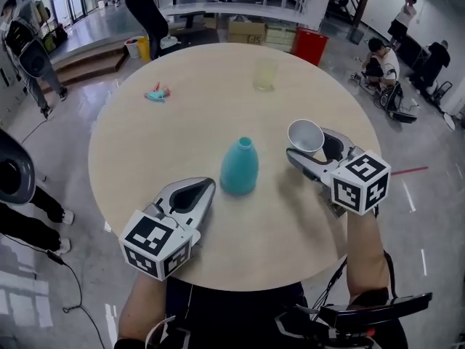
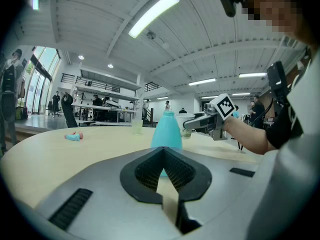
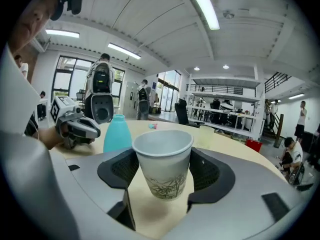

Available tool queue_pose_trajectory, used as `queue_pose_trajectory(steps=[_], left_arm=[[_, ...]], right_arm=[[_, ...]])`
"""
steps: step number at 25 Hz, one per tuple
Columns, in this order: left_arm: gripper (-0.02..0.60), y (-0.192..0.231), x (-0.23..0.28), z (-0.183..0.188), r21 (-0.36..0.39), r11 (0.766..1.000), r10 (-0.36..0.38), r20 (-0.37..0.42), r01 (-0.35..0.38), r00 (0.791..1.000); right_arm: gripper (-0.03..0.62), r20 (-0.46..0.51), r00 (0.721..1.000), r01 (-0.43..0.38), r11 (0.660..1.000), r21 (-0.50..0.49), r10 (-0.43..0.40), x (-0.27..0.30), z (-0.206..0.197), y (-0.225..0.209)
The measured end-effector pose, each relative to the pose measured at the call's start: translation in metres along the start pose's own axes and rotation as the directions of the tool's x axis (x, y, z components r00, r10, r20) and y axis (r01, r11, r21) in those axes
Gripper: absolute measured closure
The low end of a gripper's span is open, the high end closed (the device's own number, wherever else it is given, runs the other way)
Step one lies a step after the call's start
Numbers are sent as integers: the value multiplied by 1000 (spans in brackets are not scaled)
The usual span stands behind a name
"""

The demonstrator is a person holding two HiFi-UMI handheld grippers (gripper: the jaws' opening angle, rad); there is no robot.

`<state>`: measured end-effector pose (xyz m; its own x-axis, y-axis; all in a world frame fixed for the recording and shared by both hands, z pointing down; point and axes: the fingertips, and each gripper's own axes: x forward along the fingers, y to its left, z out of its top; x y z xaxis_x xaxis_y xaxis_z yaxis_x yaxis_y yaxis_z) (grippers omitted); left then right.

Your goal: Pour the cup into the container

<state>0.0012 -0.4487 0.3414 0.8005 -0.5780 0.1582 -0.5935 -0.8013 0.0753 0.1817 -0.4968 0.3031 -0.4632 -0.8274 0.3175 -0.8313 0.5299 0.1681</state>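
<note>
well, from the head view we see the teal container [image 1: 240, 167] standing upright near the middle of the round surface [image 1: 182, 115]. the left gripper [image 1: 205, 187] sits at its 7 o'clock, just beside it, jaws drawn together with nothing between them. the right gripper [image 1: 314, 150] is at the container's 3 o'clock, jaws clamped on a white paper cup [image 1: 305, 135]. the cup's mouth faces up and it is apart from the container. a yellowish cup [image 1: 265, 73] stands near the rim at 12 o'clock, and a small teal and pink toy [image 1: 157, 92] lies at 10 o'clock.

the left gripper view shows the pads meeting at their tips and gripping nothing. the container [image 2: 166, 131] rises straight ahead, and the held cup [image 2: 186, 119] is at its 3 o'clock, about level with its neck.

the right gripper view shows the cup [image 3: 163, 159] pinched upright between both pads, seemingly clear of the surface, with the container [image 3: 117, 133] at 10 o'clock.
</note>
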Motion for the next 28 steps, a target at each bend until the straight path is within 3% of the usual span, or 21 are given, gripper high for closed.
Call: queue_pose_trajectory(steps=[10,21,28], left_arm=[[581,5,-1,-2,-2,1000,3,0,-3,1000],[581,6,-2,-1,-3,1000,3,-3,-3,1000],[581,9,2,-8,-7,1000,20,2,-20,1000]], right_arm=[[276,-24,1000,0,990,144,4,-12,-47,-10],[276,40,998,-59,967,247,51,-17,-58,-6],[276,47,997,-70,968,240,60,-10,-68,-3]])
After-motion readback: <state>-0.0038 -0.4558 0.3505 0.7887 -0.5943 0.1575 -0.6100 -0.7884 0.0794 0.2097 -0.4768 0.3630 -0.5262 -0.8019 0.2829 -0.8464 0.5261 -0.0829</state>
